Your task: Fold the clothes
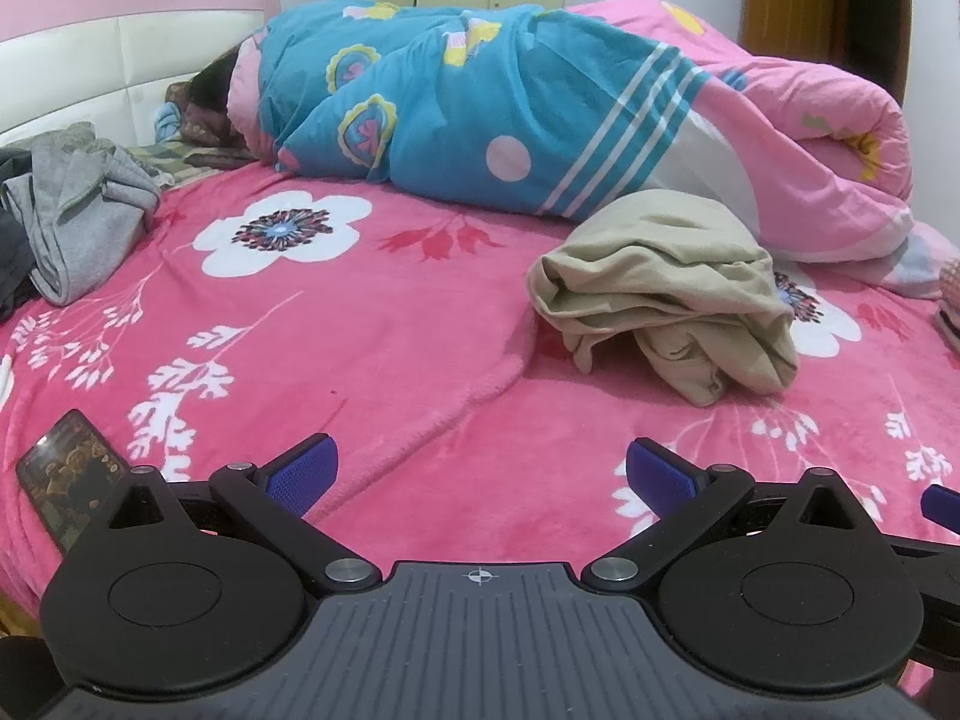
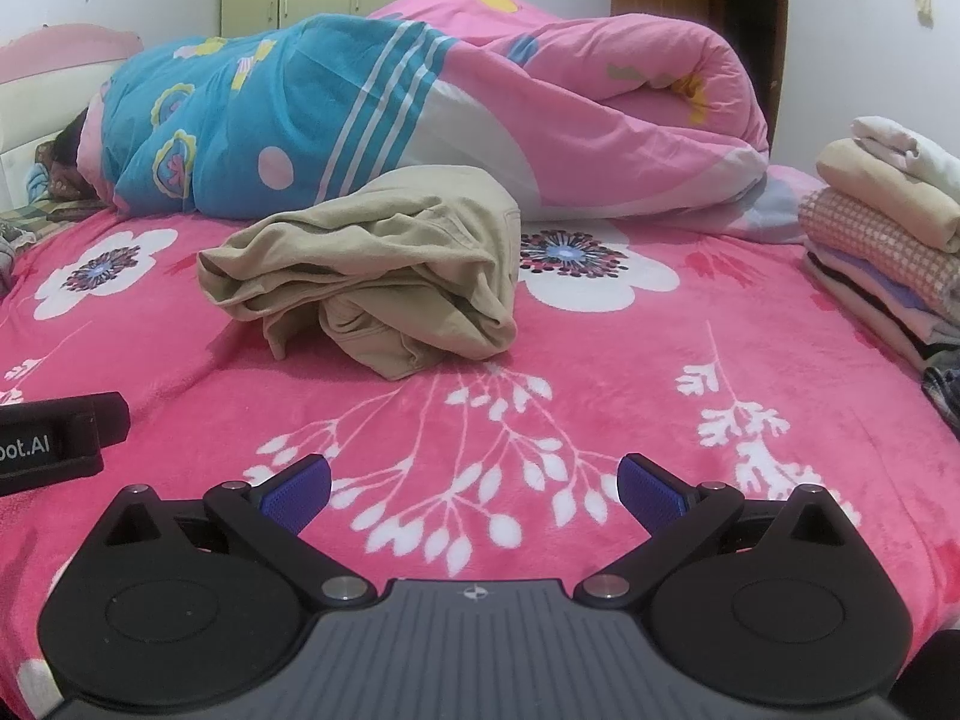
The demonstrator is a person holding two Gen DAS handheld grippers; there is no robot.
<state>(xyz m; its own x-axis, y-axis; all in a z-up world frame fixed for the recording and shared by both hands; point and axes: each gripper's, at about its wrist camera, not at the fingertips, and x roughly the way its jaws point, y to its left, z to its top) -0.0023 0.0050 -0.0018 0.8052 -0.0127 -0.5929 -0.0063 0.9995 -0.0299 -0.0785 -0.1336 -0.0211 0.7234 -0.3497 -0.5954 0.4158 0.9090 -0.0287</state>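
Both tongs wide, empty — left tongs (image 1: 482, 471), right tongs (image 2: 474, 483) low over the bed (image 2: 600, 396). Beige garment (image 2: 384, 264) lies bunched mid-bed, ahead. Folded stack (image 2: 888, 252) right. Best: pinch true edges, spread flat — not bunched layers.

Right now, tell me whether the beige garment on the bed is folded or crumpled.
Crumpled, not neatly folded. The beige garment lies bunched in loose, uneven rolls on the pink blanket, unlike the flat folded stack at right.

Fleecy blanket (image 2: 600, 372) — matt cloth garment (image 2: 384, 258)
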